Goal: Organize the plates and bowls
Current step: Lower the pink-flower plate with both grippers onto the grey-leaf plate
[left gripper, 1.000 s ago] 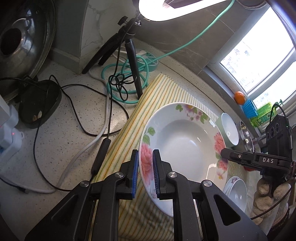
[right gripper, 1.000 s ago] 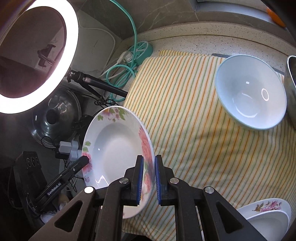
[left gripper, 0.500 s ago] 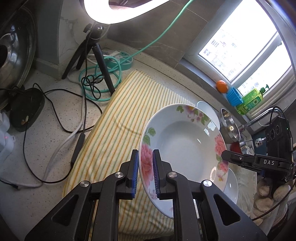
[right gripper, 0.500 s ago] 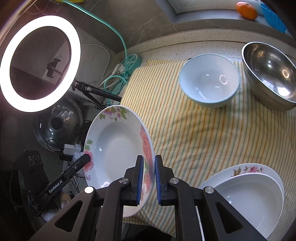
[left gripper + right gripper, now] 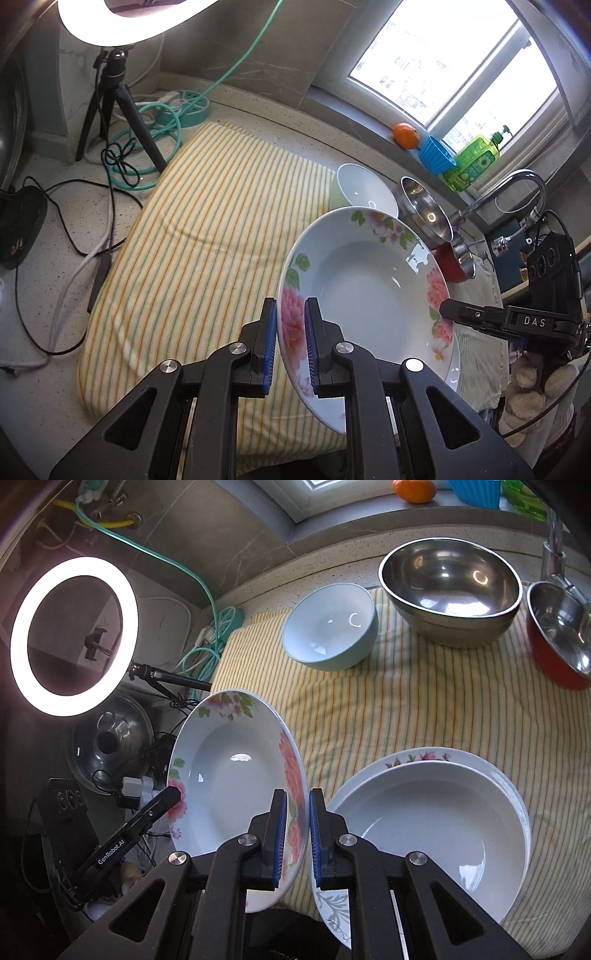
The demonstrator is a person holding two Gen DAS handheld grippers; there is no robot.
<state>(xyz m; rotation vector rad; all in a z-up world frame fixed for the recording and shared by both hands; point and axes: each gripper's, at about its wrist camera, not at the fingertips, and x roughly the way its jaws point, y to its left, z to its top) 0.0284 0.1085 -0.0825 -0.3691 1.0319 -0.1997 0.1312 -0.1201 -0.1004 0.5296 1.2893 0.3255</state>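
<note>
My left wrist camera sits behind the left tool [image 5: 290, 345], angled down toward the window. My right wrist camera sits behind the right tool [image 5: 296, 834], angled down toward the ring light [image 5: 74, 635]. Both see, close up, the floral plate [image 5: 365, 295] and striped cloth [image 5: 406, 709].

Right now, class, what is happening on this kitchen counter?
A person is carrying a flowered deep plate above the striped towel, with the left hand-held gripper and the right hand-held gripper each clamped on opposite sides of its rim. A stack of plates lies on the towel beside it, with a pale blue bowl and steel bowls further back.
</note>
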